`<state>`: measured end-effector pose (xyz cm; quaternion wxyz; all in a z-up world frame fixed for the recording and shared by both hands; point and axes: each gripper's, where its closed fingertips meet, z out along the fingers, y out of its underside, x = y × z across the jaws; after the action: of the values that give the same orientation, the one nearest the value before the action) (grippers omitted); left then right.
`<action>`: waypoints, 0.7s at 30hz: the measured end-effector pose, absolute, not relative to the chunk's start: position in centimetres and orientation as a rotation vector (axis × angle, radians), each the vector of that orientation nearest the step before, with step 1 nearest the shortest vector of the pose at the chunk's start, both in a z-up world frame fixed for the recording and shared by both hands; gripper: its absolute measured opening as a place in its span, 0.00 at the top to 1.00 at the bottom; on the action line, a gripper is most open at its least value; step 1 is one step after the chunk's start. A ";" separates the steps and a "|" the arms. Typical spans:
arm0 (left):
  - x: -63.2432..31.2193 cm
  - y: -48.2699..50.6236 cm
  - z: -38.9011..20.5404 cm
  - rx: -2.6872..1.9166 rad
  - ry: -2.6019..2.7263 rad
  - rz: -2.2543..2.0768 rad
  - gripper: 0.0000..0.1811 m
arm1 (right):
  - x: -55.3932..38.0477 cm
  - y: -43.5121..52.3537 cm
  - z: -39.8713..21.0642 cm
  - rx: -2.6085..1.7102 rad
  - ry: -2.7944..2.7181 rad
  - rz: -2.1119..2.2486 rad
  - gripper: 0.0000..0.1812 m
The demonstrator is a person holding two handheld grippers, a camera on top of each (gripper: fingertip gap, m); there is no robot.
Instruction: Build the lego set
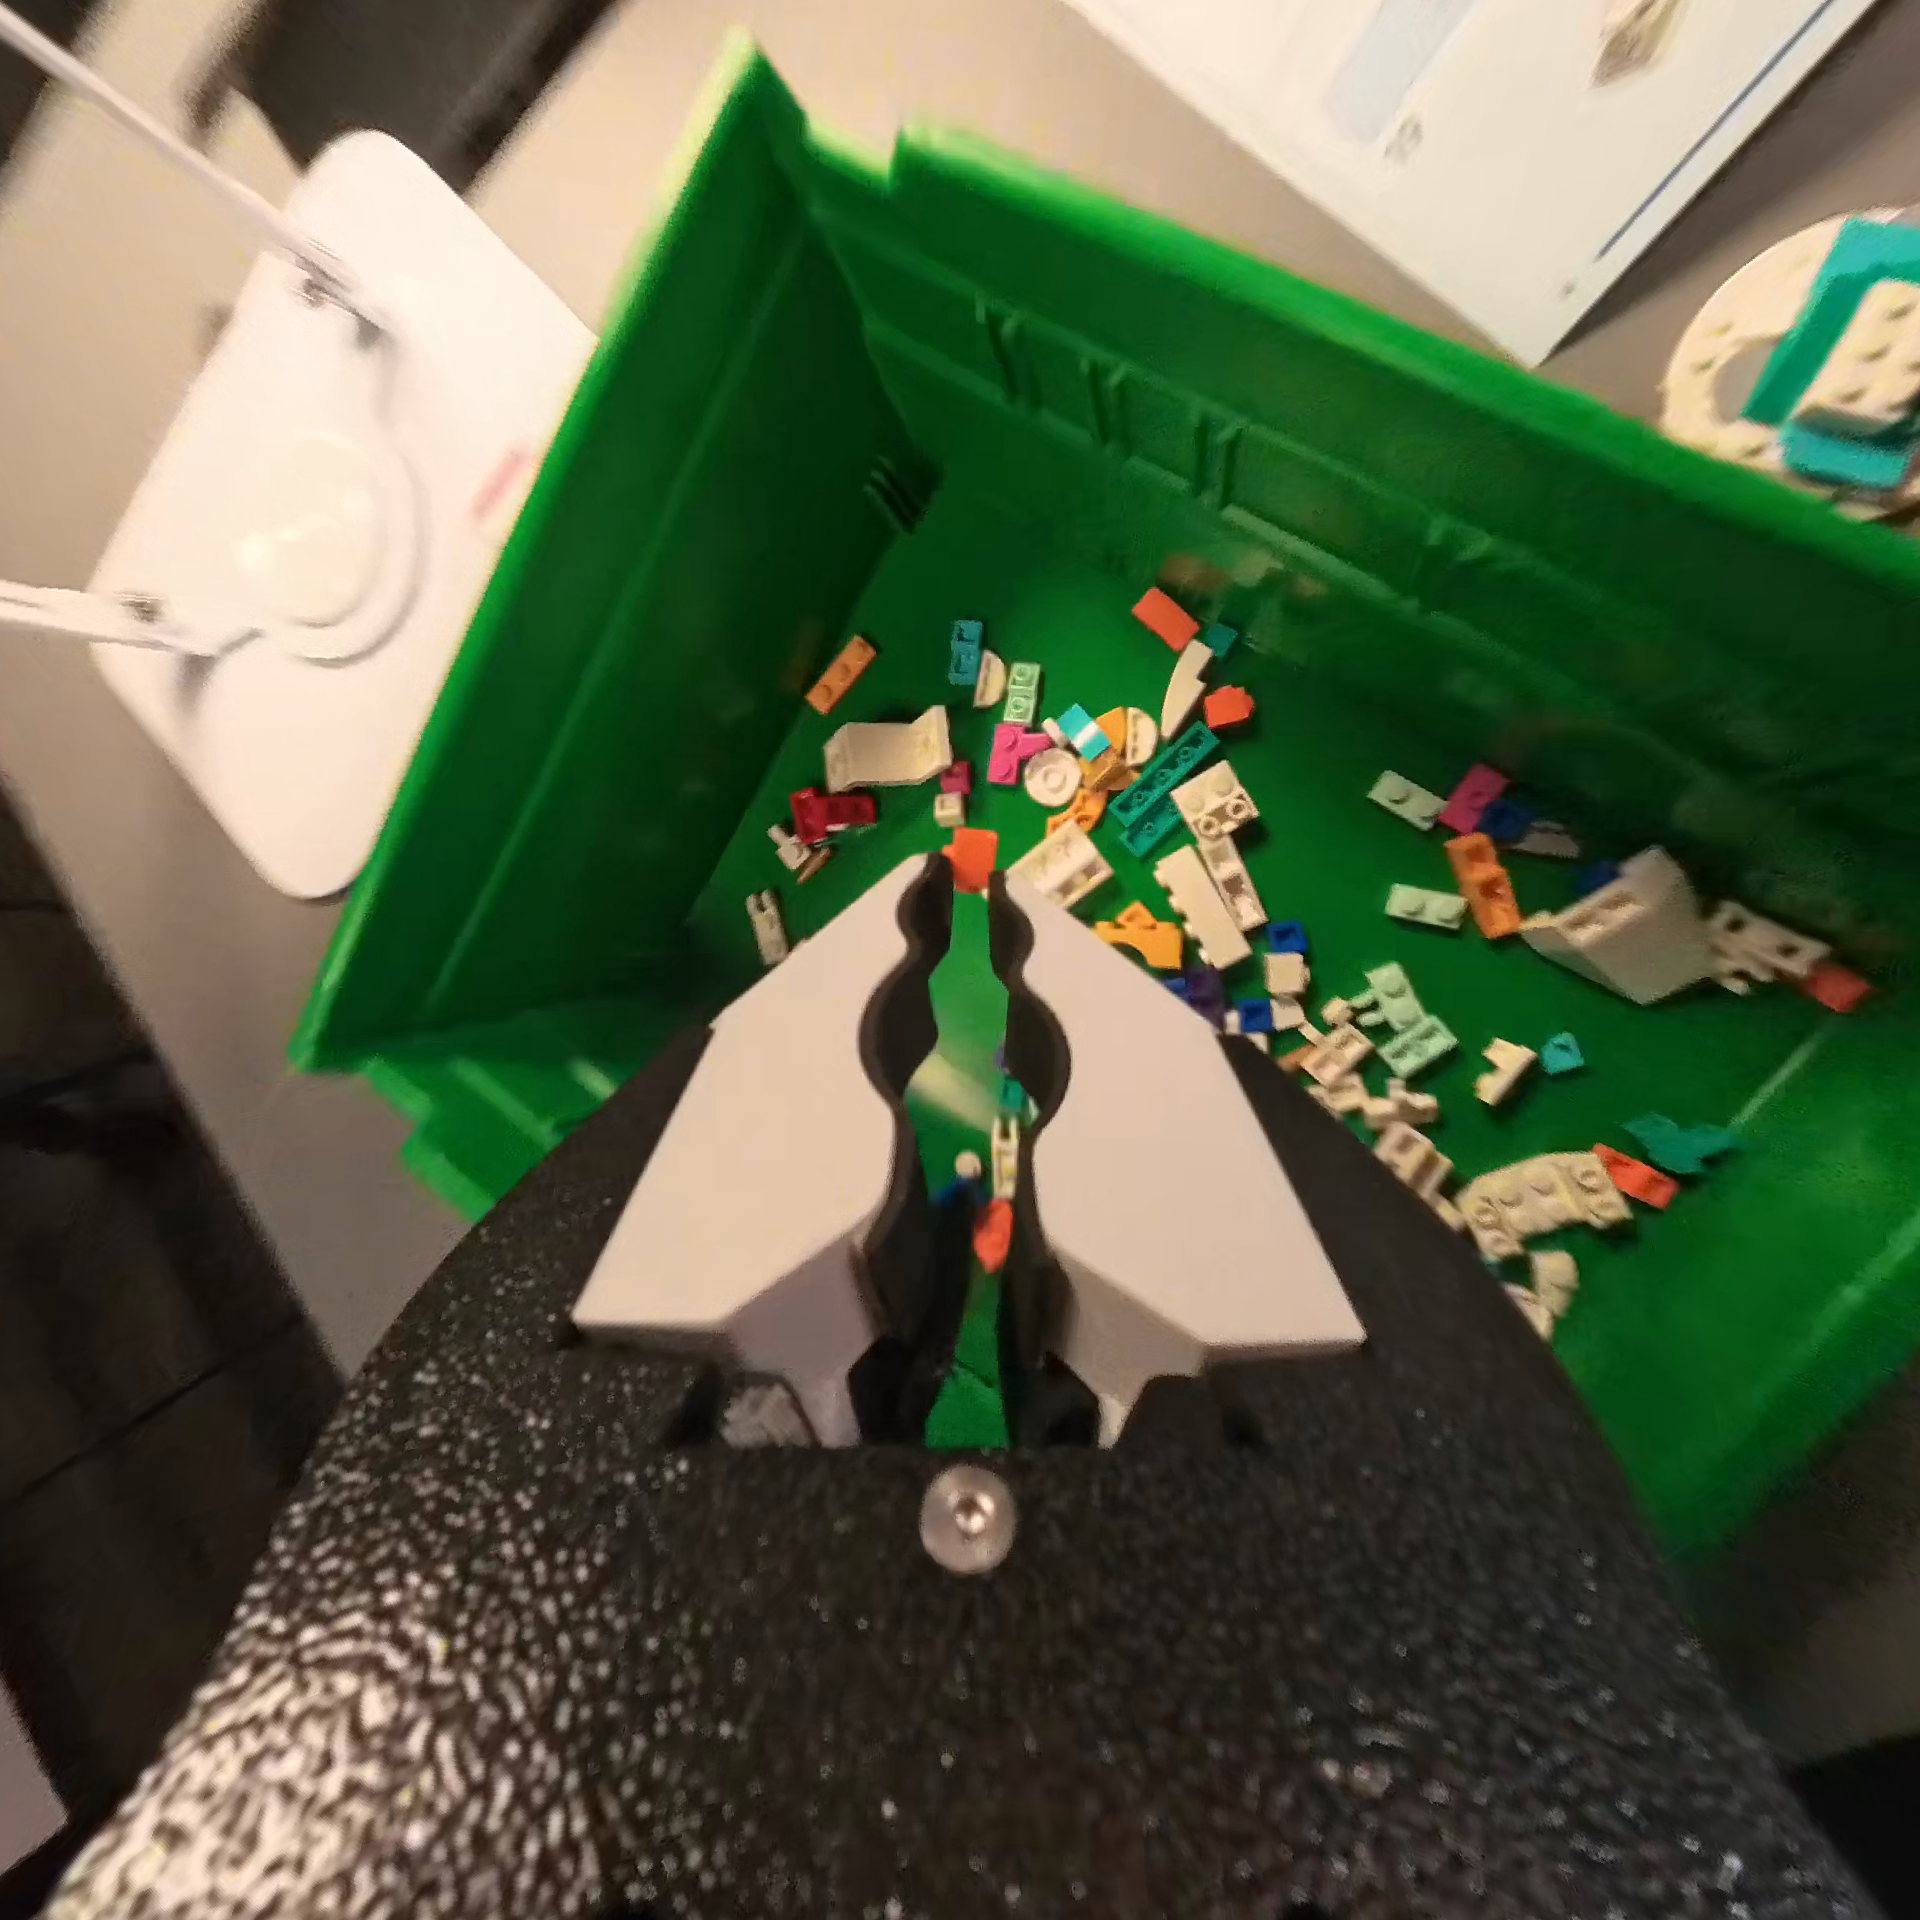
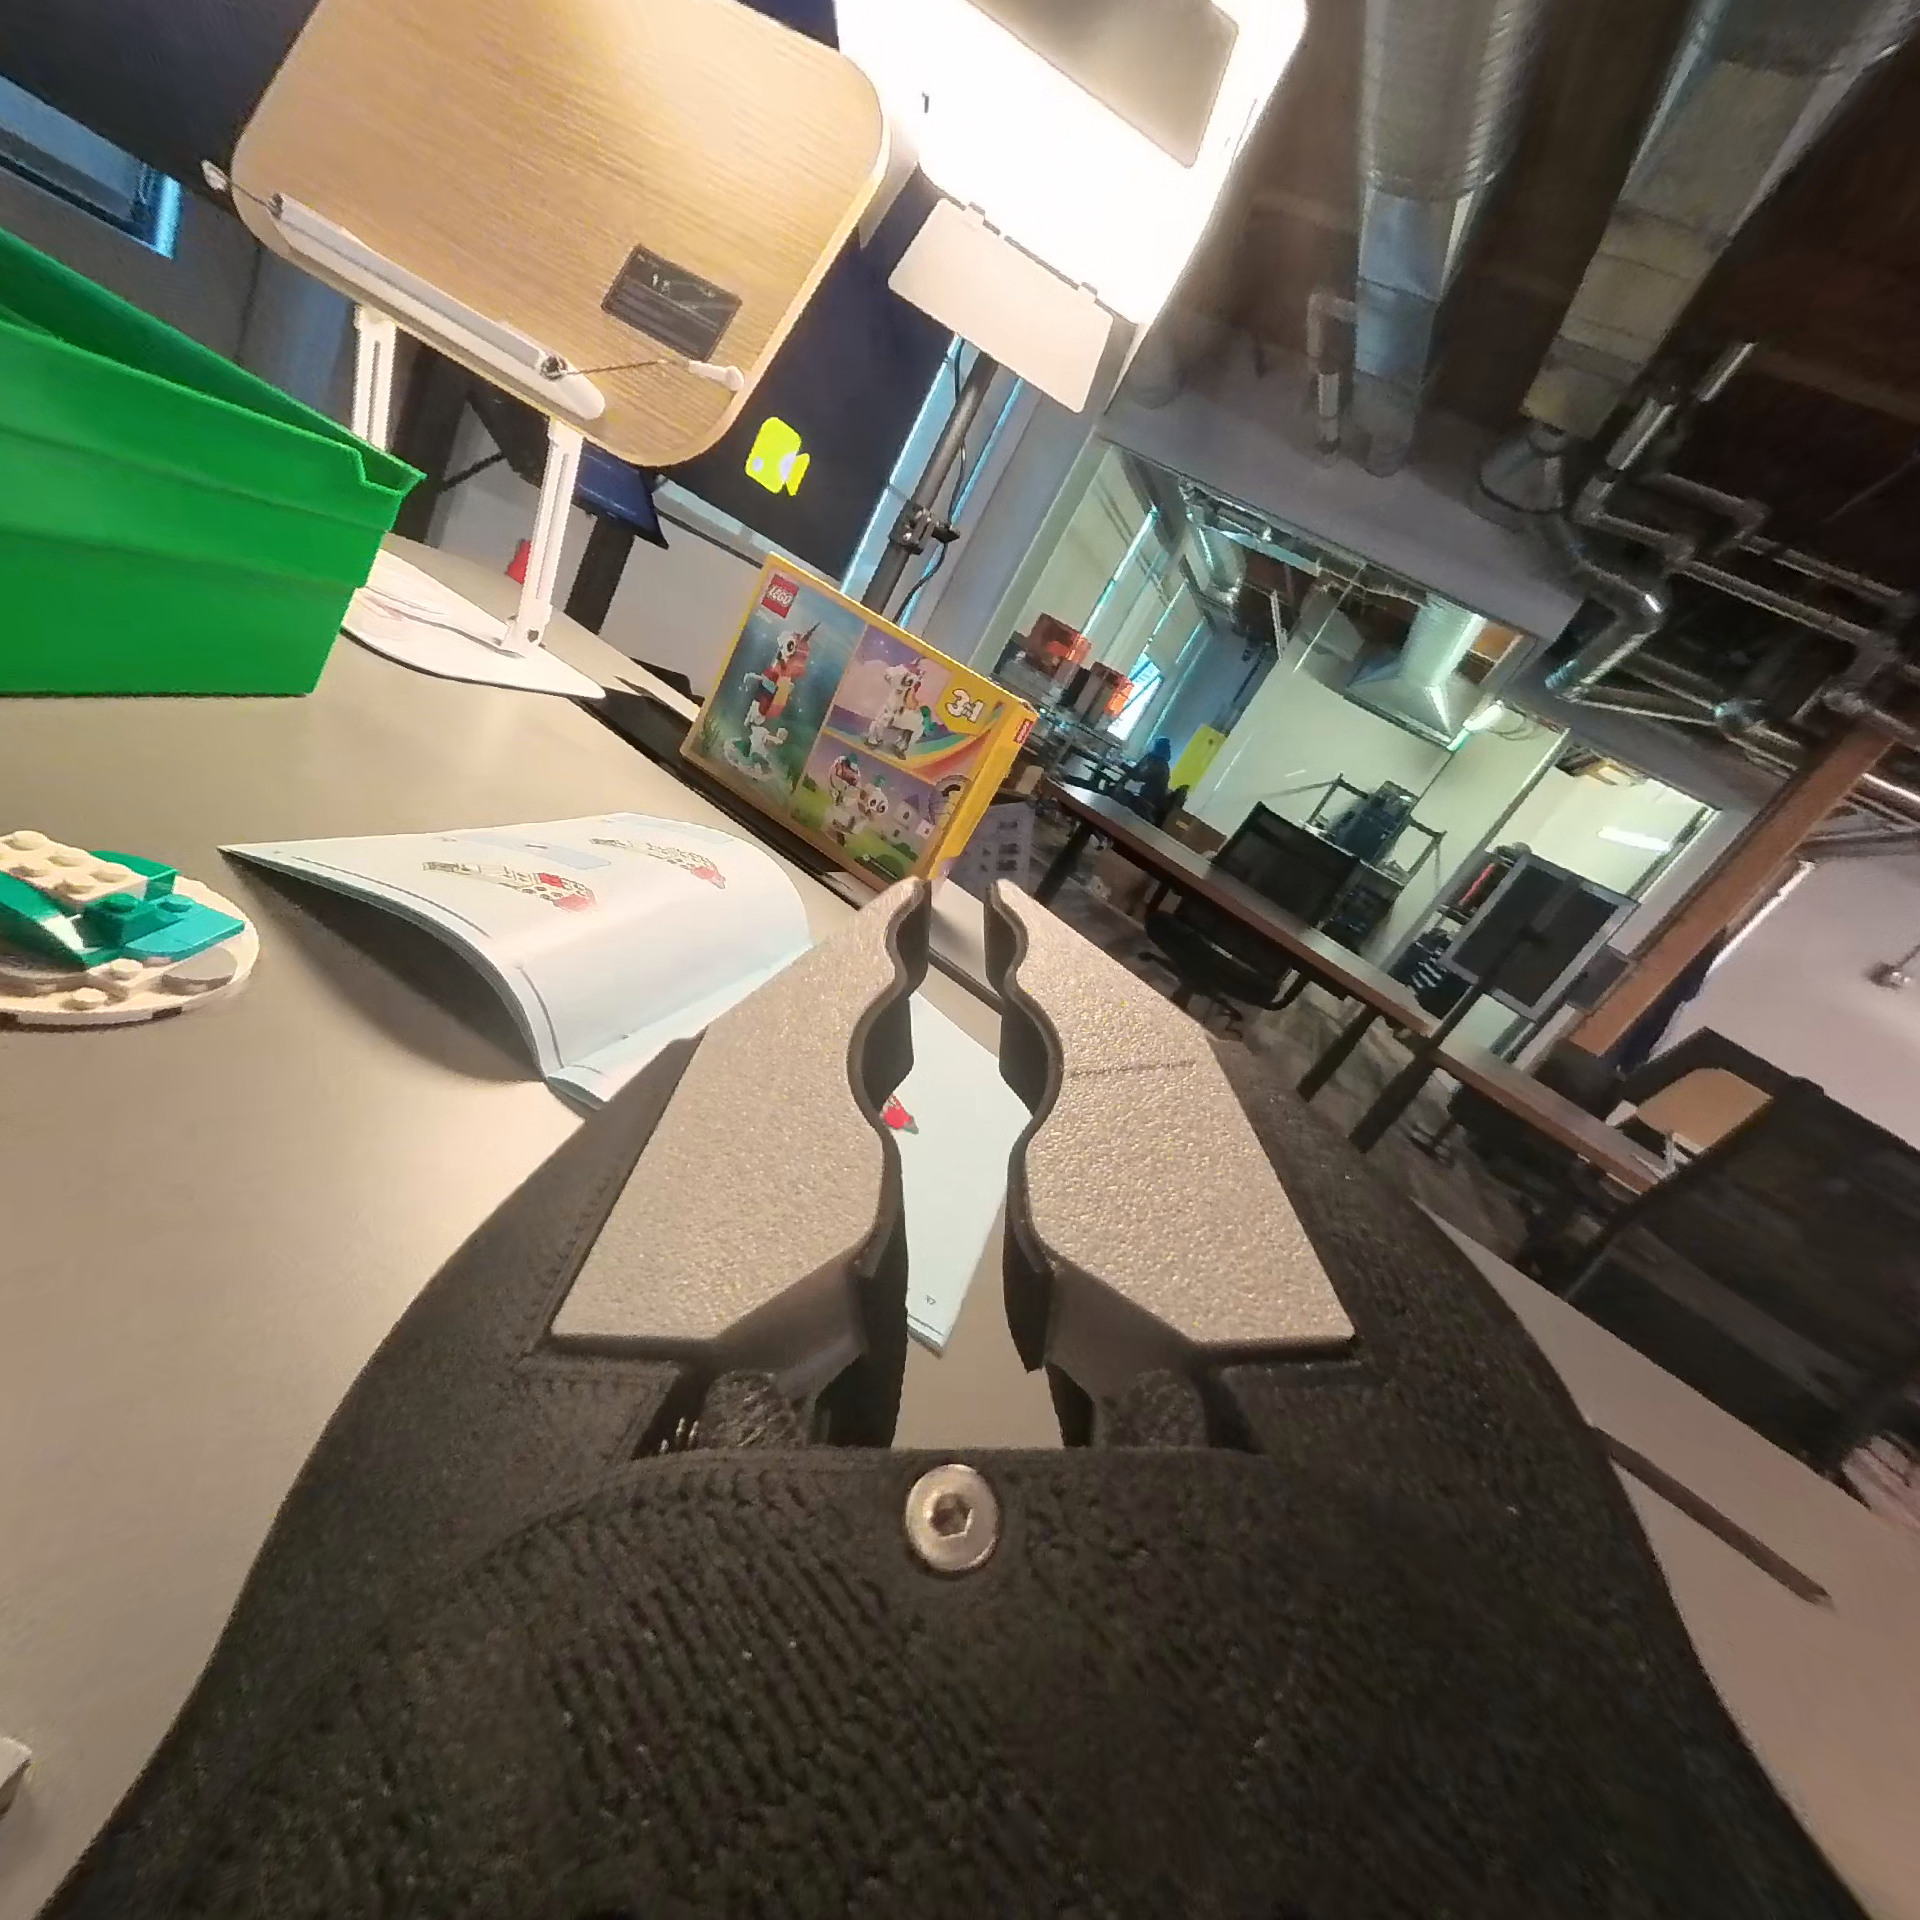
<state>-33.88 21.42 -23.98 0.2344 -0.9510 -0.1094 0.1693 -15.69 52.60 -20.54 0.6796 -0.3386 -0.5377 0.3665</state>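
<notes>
My left gripper [image 1: 969,878] hangs over a green bin [image 1: 665,582] holding several loose bricks in many colours. Its tips stand a narrow gap apart with a small orange-red brick [image 1: 974,852] sitting right between them, so it looks shut on that brick; the picture is motion-blurred. The partial build, a white round plate with teal and white pieces [image 1: 1808,353], sits on the table beyond the bin and also shows in the right wrist view [image 2: 104,935]. My right gripper [image 2: 956,904] is low over the table, jaws slightly apart and empty, above the open instruction booklet [image 2: 582,925].
The booklet also shows in the left wrist view [image 1: 1507,135]. A white stand base [image 1: 312,499] sits beside the bin. In the right wrist view are the green bin [image 2: 177,540], a wooden book stand [image 2: 561,208], a yellow set box [image 2: 862,738] at the table's edge and grey table [image 2: 260,1195]. About 35 cm separates my left fingertips from my right.
</notes>
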 end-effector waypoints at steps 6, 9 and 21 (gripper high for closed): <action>-25.4 22.1 -16.6 -2.376 -0.259 0.577 0.98 | -15.2 53.0 -19.9 -0.789 -1.161 0.904 0.96; -18.3 26.2 -16.2 -2.291 -0.167 0.336 0.97 | -15.0 53.3 -19.7 -0.806 -1.137 0.941 0.96; -6.8 41.0 -24.6 -2.284 0.045 -0.116 0.97 | -14.6 53.8 -19.5 -0.826 -1.106 0.936 0.96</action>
<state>-6.85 41.01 -24.55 0.4140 -0.9089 0.0177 -0.0462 -14.63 53.85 -19.49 0.6720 -0.3668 -0.4911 0.4157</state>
